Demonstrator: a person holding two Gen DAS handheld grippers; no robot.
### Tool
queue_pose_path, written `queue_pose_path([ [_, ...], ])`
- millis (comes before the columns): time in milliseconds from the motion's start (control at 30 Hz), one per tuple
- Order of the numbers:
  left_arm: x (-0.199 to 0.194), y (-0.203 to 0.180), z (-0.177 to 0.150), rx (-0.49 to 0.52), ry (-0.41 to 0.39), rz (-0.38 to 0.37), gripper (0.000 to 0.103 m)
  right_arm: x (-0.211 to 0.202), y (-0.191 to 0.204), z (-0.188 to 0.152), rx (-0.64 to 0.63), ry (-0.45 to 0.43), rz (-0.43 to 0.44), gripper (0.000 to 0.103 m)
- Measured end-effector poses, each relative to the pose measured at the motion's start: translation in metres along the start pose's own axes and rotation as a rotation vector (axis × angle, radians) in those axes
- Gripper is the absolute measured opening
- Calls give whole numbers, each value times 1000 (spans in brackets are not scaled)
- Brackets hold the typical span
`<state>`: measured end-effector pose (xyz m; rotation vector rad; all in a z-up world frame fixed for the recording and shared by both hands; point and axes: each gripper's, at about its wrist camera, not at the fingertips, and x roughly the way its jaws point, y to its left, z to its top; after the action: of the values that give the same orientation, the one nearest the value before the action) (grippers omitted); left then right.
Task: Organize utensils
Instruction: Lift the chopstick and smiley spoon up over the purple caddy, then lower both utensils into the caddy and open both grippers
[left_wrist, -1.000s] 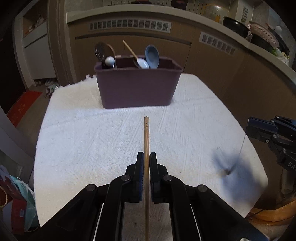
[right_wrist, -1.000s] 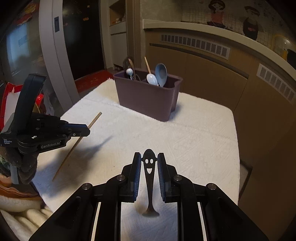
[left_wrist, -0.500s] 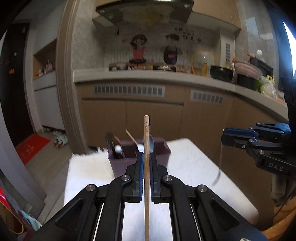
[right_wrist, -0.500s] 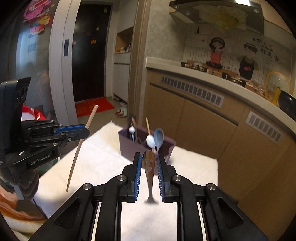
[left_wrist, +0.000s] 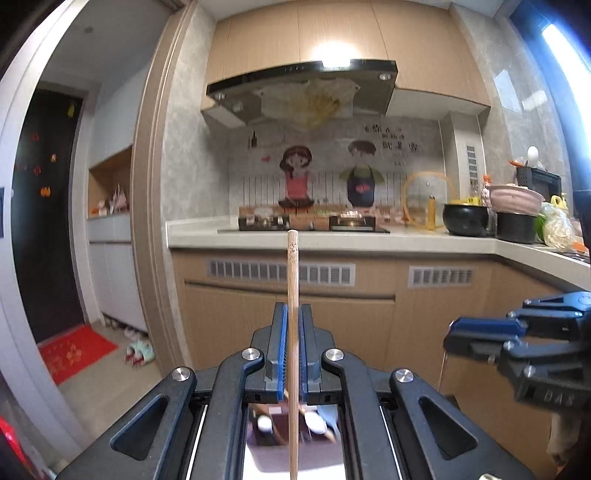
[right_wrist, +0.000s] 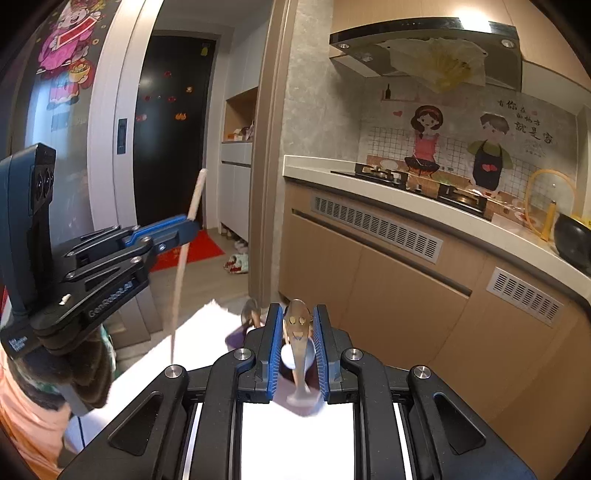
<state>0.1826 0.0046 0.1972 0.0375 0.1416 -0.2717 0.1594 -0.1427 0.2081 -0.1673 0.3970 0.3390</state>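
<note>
I am looking mostly at kitchen cabinets, with the white-covered worktop (right_wrist: 295, 435) low in both views and the purple bin (left_wrist: 291, 424) only glimpsed between the fingers, several spoons already standing in it. So part of the sorting is done, I judge; two pieces are left to drop in. I am gripping a wooden chopstick (left_wrist: 293, 295) upright in the left hand-held gripper (left_wrist: 291, 325), closed on its shaft. I am clamping a small metal smiley spoon (right_wrist: 298, 328) in the right hand-held gripper (right_wrist: 298, 332), handle hanging down. Both are raised above the bin with open air around them and each other well apart.
</note>
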Motion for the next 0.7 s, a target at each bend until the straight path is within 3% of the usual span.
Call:
queue_pose_path([
  [200, 44, 9, 1, -17, -25, -34, 4, 43, -11, 14, 14, 22, 24, 17],
  [367, 89, 24, -11, -58, 40, -49, 4, 84, -23, 13, 38, 72, 40, 17],
  [700, 157, 41, -83, -126, 227, -75, 4, 171, -43, -25, 113, 251, 77, 17],
])
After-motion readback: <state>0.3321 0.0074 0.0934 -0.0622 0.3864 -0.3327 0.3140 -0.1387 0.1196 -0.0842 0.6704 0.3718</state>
